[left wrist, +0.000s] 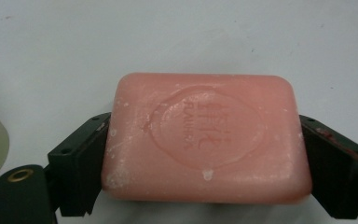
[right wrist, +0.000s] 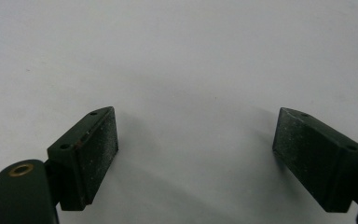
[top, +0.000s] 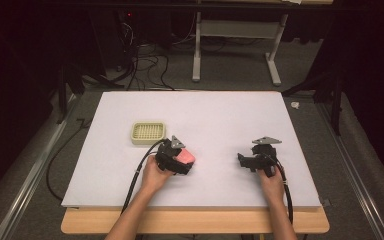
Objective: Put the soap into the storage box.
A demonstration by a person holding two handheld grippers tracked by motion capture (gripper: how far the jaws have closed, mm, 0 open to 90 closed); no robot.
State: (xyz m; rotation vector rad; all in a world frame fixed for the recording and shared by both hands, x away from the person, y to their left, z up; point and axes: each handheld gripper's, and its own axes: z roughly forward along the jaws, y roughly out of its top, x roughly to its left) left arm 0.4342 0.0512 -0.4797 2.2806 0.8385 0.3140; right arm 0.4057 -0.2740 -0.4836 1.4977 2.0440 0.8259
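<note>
The left gripper (left wrist: 205, 154) is being pinched on the pink soap bar (left wrist: 205, 140), which is lying on the white table (top: 220, 115) just right of the soap dish (top: 148, 132). The grasp step is judged underway; a lift toward the dish seems next. The right gripper (right wrist: 196, 154) is being held spread, well right of the dish.
</note>
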